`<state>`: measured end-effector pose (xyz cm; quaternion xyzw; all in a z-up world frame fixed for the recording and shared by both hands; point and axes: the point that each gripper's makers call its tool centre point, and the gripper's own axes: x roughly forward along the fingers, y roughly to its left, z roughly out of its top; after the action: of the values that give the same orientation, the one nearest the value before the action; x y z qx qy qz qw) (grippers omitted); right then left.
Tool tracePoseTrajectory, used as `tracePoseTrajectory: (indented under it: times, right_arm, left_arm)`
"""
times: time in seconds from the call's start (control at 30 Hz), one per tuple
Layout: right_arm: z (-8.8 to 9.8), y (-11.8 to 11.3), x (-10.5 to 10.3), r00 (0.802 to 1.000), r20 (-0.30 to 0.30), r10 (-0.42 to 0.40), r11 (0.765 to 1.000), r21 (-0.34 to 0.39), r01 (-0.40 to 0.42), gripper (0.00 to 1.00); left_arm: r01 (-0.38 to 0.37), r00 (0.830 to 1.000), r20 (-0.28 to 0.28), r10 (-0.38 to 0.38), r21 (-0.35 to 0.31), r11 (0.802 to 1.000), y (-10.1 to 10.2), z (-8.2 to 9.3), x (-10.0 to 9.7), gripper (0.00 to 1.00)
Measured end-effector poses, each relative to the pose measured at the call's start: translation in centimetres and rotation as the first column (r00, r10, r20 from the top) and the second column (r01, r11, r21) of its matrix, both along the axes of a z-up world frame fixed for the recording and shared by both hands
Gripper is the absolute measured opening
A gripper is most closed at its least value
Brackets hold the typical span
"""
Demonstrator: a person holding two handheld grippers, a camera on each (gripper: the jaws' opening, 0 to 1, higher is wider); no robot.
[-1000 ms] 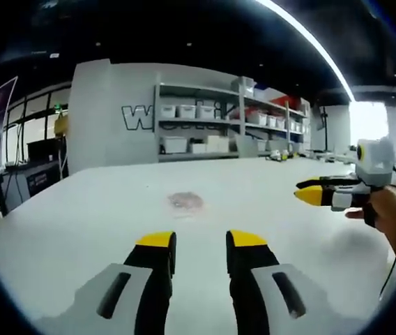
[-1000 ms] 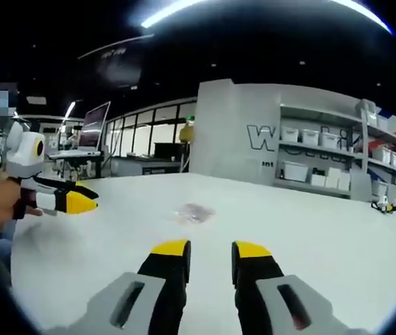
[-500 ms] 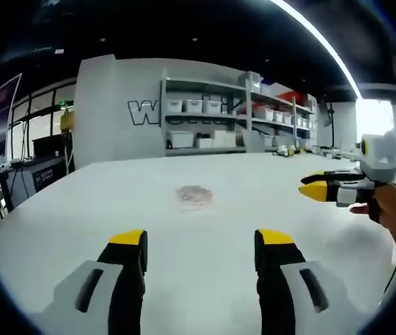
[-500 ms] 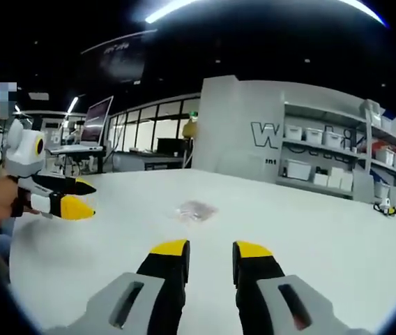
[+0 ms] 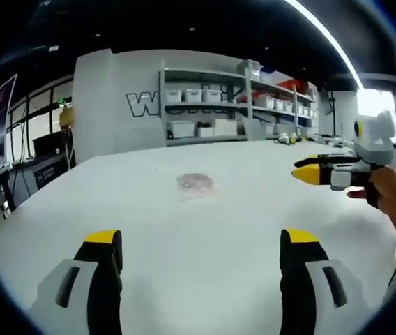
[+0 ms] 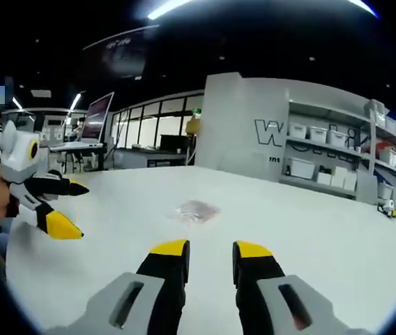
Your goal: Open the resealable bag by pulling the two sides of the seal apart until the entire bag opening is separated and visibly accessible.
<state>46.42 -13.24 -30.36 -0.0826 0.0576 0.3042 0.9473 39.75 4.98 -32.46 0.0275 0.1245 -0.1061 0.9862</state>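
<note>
A wide, smooth white bench point(image 5: 205, 230) carries one small clear resealable bag point(image 5: 195, 183), lying flat near its middle with something pinkish and indistinct inside, well apart from both tools. The left hand-held gripper point(image 5: 201, 241) hovers with its yellow-tipped jaws spread wide. The right hand-held gripper point(image 6: 208, 250) hovers with its jaws a narrow gap apart, holding nothing.

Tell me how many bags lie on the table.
1. The bag lies flat on the white table, far ahead of both grippers; the right gripper view shows it too. No other bag is visible.
</note>
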Motion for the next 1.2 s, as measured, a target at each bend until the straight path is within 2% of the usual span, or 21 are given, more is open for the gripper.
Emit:
tracePoseTrajectory:
  times: [0.53,0.87,1.2]
  right_arm:
    - [-0.7,2.0,1.6,0.998,-0.017,0.057,0.997,-0.052,-0.058,0.23]
    - [-2.3,3.4,2.5,0.995,-0.047,0.092,0.990,-0.099,-0.096,0.22]
    - [-2.7,4.7,3.6,0.991,-0.054,0.123,0.983,-0.132,-0.129,0.21]
  left_arm:
    - [0.005,1.000,0.001,-0.005,-0.014,1.000,0.0,-0.1,0.0,0.91]
    - [0.017,1.000,-0.003,-0.017,-0.020,1.000,-0.3,-0.2,-0.1,0.89]
    - [0.017,1.000,0.000,-0.017,-0.037,0.999,-0.3,0.0,-0.1,0.88]
